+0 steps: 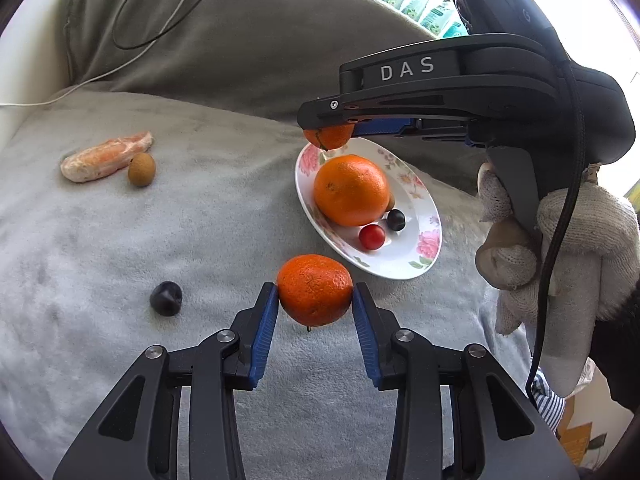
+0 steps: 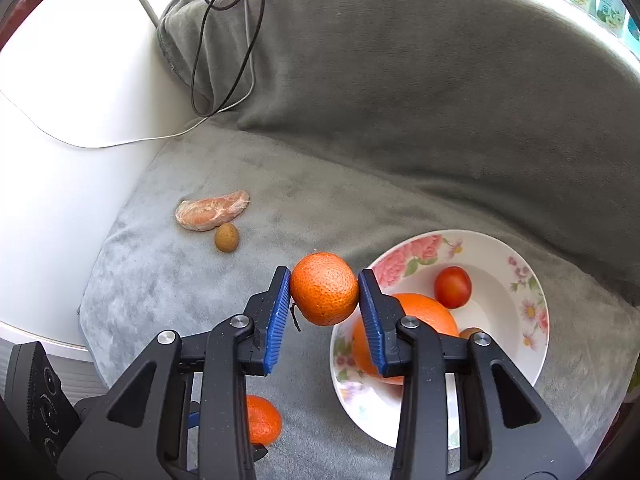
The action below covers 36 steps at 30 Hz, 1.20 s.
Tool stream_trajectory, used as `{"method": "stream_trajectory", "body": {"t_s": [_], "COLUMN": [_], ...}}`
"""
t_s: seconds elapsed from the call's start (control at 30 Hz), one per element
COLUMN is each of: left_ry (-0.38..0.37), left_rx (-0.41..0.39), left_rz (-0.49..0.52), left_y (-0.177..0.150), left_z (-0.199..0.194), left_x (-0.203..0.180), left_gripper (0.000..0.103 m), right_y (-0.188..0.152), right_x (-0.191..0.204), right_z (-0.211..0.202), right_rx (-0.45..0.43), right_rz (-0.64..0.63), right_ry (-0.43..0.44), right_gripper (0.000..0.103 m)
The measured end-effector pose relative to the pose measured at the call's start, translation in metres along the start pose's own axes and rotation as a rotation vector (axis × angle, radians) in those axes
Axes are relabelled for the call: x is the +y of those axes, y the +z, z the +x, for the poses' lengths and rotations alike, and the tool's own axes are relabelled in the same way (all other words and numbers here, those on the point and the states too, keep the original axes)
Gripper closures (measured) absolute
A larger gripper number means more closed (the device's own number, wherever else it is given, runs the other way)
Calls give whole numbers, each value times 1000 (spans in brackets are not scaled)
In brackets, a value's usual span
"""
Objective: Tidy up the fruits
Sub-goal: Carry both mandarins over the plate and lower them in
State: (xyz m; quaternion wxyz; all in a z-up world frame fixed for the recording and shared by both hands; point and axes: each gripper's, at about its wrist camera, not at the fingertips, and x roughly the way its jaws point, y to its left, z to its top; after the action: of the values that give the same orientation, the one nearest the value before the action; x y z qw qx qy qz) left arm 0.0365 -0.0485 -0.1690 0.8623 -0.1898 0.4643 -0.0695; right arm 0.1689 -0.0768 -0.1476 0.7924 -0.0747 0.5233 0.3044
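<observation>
Tangerines pinched in both my jaws, left gripper and right gripper, near the plate; either could roll off.

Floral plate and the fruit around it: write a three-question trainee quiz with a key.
1. True or false: both grippers hold a tangerine.
2. Which fruit is on the floral plate? A) large orange B) dark plum C) wrapped citrus segment
3. Fill in: the small brown fruit lies beside the wrapped ______.

Key:
1. True: the left gripper grips one tangerine, the right gripper another tangerine.
2. A
3. citrus segment
</observation>
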Motion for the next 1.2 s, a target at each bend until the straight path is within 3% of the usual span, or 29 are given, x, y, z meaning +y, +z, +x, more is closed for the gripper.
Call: {"method": "stream_trajectory", "body": {"t_s": [0.57, 1.2], "left_ry": [-56, -66], "left_rx": [28, 40], "left_rz": [92, 121], "left_y": [14, 24], "left_z": [34, 57], "left_x": [-51, -77], "left_gripper": [68, 68], "right_y": [-33, -38], "right_x": [-70, -111], "right_z": [-41, -27], "right_rx": [-34, -15], "right_rz": [106, 143], "right_ry": [-75, -90], "right_gripper": [67, 67]}}
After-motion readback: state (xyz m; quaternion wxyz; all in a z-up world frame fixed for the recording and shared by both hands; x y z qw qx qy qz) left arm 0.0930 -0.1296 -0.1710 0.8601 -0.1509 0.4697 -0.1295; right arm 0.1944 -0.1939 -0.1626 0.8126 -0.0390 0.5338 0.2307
